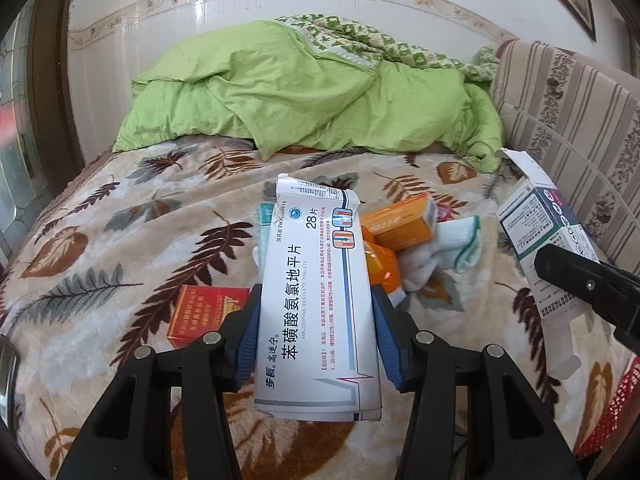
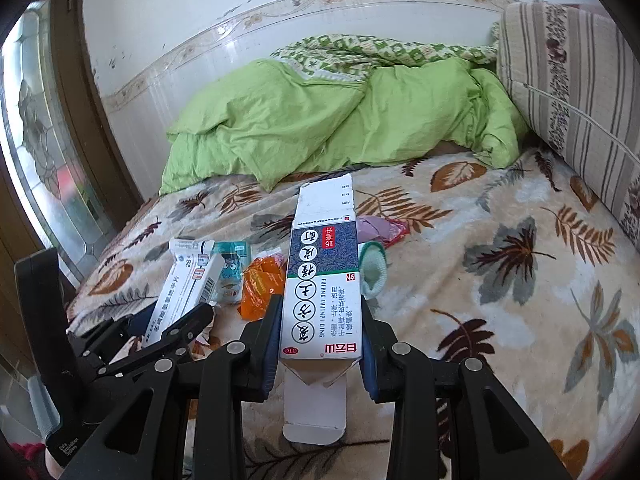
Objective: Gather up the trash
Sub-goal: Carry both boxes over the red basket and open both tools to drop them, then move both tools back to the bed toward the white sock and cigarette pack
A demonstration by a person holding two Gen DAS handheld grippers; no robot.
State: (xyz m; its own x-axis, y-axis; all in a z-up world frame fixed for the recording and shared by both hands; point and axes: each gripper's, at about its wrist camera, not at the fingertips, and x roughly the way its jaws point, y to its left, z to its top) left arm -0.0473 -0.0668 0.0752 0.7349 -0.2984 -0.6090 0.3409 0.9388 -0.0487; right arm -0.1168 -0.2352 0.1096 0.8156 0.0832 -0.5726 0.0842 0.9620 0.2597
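The white pill box (image 1: 320, 300) reads "苯磺酸氨氯地平片", "AMLODIPINE BESILATE TABLETS" and "28片". The blue-panelled box (image 2: 324, 276), right of it, reads "FUFANG TUJINPI DING", "15毫升" and "OTC".

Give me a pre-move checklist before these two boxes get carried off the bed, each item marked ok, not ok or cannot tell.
1. Left gripper clamped on the white tablet box: ok, both blue pads press its long sides.
2. Right gripper clamped on the blue-and-white carton: ok, pads on both sides.
3. Carton flaps closed: not ok, the near flap hangs open and the far end is open too.
4. Grippers clear of each other: ok, they are side by side with a gap.
5. Bin or bag ready: cannot tell, none in view.
6. Bed cleared: not ok, orange box, red box and white sock remain.
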